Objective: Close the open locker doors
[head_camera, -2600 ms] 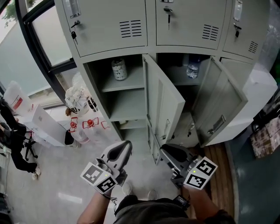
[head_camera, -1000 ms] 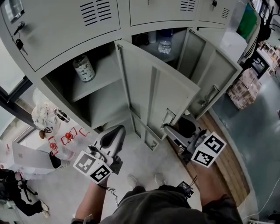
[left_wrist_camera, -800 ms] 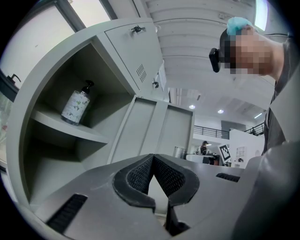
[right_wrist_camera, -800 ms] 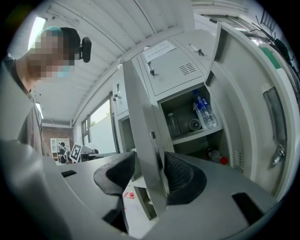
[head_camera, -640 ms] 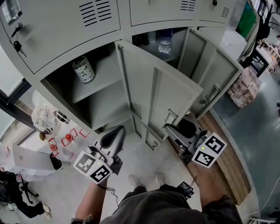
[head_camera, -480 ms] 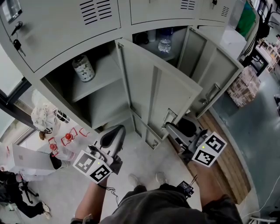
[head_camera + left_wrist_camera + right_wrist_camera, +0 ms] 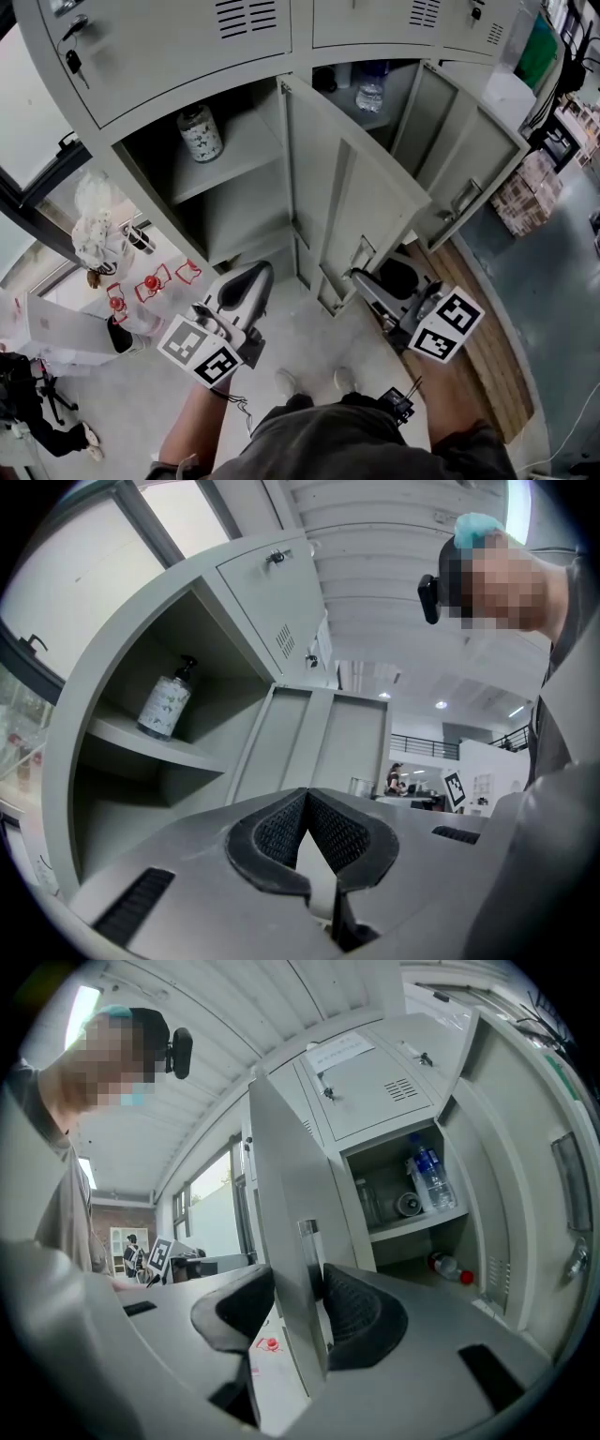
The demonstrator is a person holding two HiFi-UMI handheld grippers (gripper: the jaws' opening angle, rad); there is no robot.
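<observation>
Lockers [image 7: 187, 56]: a grey bank across the top of the head view. The upper doors are shut and two lower compartments stand open.
Floor [image 7: 309, 352]: a pale bare stretch lies between the person's feet and the lockers.
Left door [image 7: 347, 216]: hinged on the right side of the left compartment. It is swung far out, with its free edge nearest the person.
Right door [image 7: 469, 159]: also swung out, well apart from both hand-held grippers.
Right hand-held gripper [image 7: 298, 1288]: the jaws are apart and have just been closing. The left door's free edge stands between them, close to the pads; no firm press shows.
Left hand-held gripper [image 7: 307, 794]: the pads meet at the tips with nothing between them. It hangs in front of the left compartment, apart from the door.
Pump bottle [image 7: 200, 133]: upright on the left compartment's shelf.
Water bottle [image 7: 371, 86]: on the middle compartment's shelf.
Hidden: the left door covers the middle compartment's lower part in the head view. The bank's top and right end are cut off.
</observation>
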